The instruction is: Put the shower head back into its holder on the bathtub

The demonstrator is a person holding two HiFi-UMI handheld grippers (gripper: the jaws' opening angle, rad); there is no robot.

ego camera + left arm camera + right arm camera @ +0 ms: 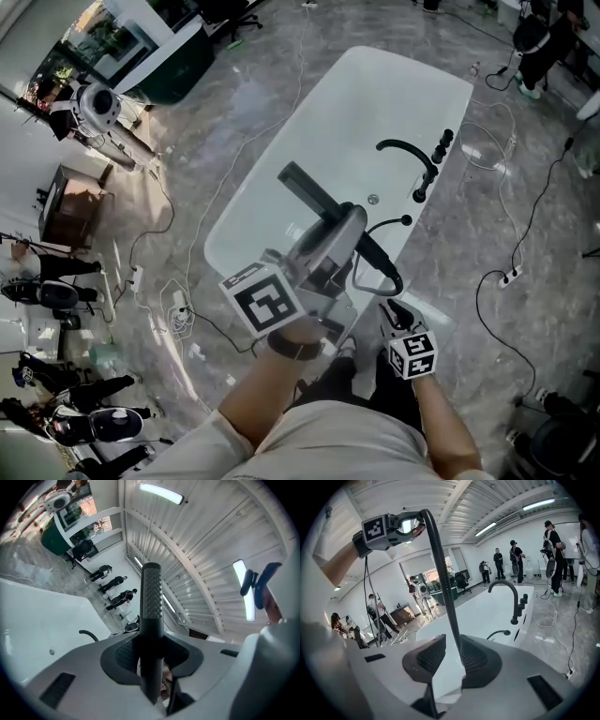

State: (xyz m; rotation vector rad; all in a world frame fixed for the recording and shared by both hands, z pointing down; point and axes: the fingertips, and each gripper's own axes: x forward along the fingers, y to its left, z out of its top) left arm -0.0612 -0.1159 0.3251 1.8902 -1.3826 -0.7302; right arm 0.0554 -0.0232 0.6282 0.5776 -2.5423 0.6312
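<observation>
White bathtub (356, 122) stands on grey floor (234, 103) strewn with cables (478, 298), open round its rim. Your left gripper (152, 656) has its jaws clamped on the shower head (151, 597). Your right gripper (450, 660) holds its jaws apart around the hose (440, 573).

Near end of the tub covered
In the head view the arms (272, 389) and left gripper (339, 217) hide the bathtub's (394, 103) near end and where the hose (443, 573) runs. The shower head's (151, 602) lower end vanishes between that gripper's pads. Distant people (114, 581) are too small to make out.
</observation>
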